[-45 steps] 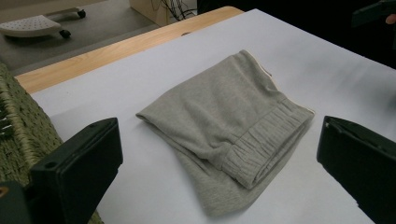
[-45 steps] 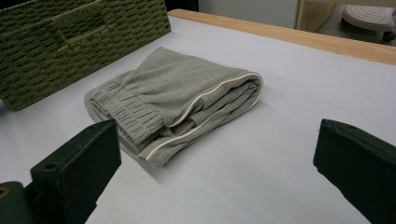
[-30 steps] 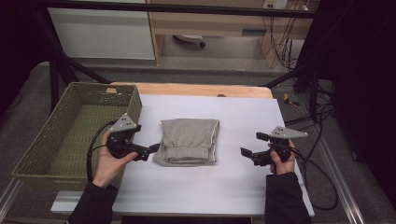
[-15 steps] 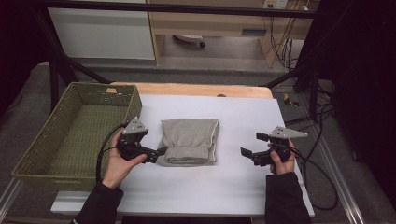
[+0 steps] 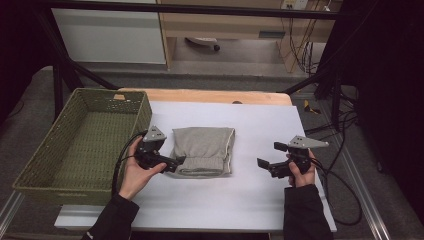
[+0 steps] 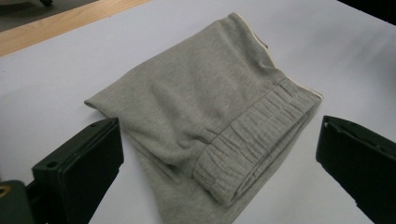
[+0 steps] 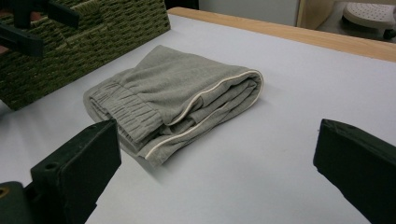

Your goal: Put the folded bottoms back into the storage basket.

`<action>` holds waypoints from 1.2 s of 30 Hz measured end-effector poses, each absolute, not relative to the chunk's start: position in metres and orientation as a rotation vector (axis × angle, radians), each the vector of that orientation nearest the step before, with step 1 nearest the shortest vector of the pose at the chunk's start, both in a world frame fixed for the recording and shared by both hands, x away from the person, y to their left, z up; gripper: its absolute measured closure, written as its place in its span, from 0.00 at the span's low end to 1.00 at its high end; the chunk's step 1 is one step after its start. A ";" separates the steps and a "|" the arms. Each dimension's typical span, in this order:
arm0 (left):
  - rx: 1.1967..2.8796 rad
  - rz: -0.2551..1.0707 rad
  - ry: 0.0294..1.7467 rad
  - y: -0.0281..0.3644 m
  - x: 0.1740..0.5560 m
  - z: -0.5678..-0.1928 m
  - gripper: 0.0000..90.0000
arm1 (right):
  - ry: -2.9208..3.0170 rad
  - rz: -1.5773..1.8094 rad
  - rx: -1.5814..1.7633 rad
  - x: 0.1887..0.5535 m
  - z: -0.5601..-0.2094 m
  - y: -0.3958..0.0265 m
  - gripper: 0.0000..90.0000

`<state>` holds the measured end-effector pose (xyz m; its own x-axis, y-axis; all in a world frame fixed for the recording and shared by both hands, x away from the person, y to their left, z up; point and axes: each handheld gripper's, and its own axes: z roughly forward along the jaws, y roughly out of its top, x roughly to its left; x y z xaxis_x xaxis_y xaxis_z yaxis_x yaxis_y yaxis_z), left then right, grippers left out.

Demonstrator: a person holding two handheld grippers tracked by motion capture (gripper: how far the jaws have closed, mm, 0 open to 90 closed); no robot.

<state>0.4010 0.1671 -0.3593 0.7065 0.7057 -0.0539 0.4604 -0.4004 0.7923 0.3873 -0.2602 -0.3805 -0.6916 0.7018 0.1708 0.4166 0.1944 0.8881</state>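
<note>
Folded grey garment (image 5: 204, 157) was seen lying mid-tabletop, nearer the left edge, basket (image 5: 35, 167) just beyond that edge. Left gripper (image 5: 179, 161) was held at the garment's near-left corner, jaws spread wide, nothing gripped. Right gripper (image 5: 264, 165) was parked well apart toward the right edge, jaws also spread, empty. Risk judged: only the top layer could be pinched, so the fold could be undone when lifted; the elastic hem (image 6: 243, 149) could slip out.

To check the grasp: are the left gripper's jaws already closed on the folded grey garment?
No, the left gripper stands wide open around the folded grey garment.
</note>
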 end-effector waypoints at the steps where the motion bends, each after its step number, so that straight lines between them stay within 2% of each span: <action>1: 2.066 0.368 0.890 0.166 0.402 -0.360 0.00 | 2.200 1.496 1.064 0.387 -0.380 -0.260 0.02; 36: 2.100 0.381 1.114 0.158 0.461 -0.402 0.04 | 2.205 1.495 1.068 0.388 -0.382 -0.259 0.02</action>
